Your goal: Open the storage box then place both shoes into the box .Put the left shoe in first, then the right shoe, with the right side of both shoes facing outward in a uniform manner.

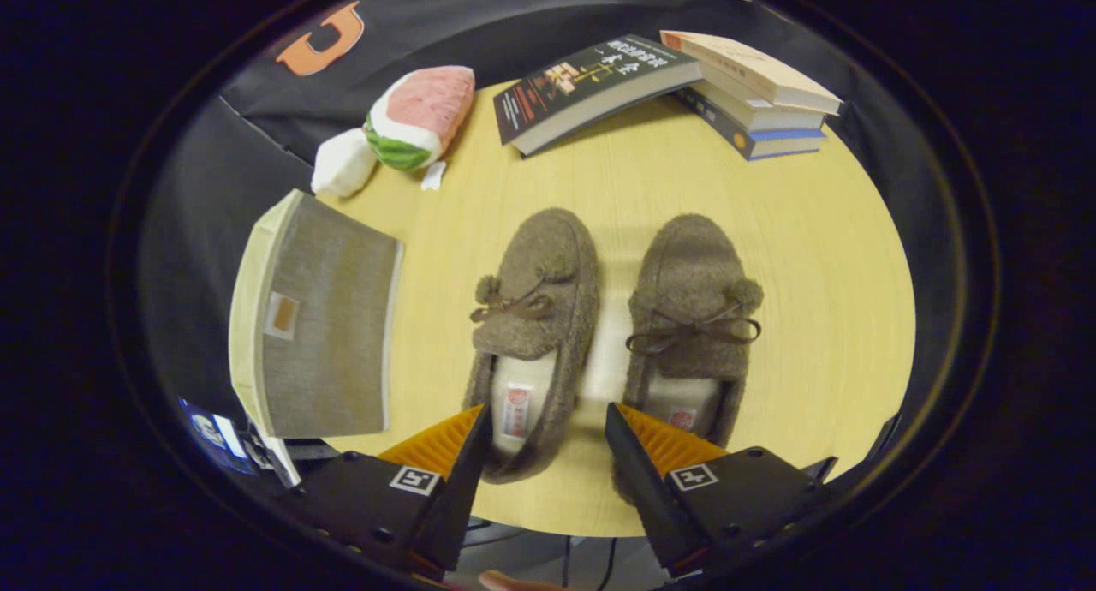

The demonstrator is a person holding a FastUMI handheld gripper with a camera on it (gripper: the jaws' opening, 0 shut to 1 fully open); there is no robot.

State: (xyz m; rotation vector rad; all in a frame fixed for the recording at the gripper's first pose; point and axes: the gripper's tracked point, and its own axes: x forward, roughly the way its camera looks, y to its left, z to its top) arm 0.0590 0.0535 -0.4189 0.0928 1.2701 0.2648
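- Gripper view, looking down over a round, pale wooden table (796, 231) with two fuzzy brown slippers side by side at its middle, toes pointing away from the fingers
- Left shoe (533, 317): brown pile upper, small bow and pom-pom on the vamp, pale insole with a red label showing at the heel; its heel lies in the gap, just beside the left finger
- Right shoe (693, 308): same make, dark bow across the vamp; its heel passes under the tip of the right finger, and whether the two touch cannot be told
- Gripper (548, 428): fingers spread wide, holding nothing, hanging above the slippers' heel ends with bare table between the two shoes visible in the gap
- Storage box (318, 321): grey fabric with a cream edge and a small tan tag, standing at the table's left edge, well apart from the left shoe; its lid is still shut
- Watermelon plush toy (419, 116): pink, white and green, lying beyond the box near the table's far left rim
- Dark-covered book (591, 86): lying flat beyond the shoes, leaning onto a stack of books (753, 94) at the far right rim
- A fingertip (505, 582) shows below the fingers
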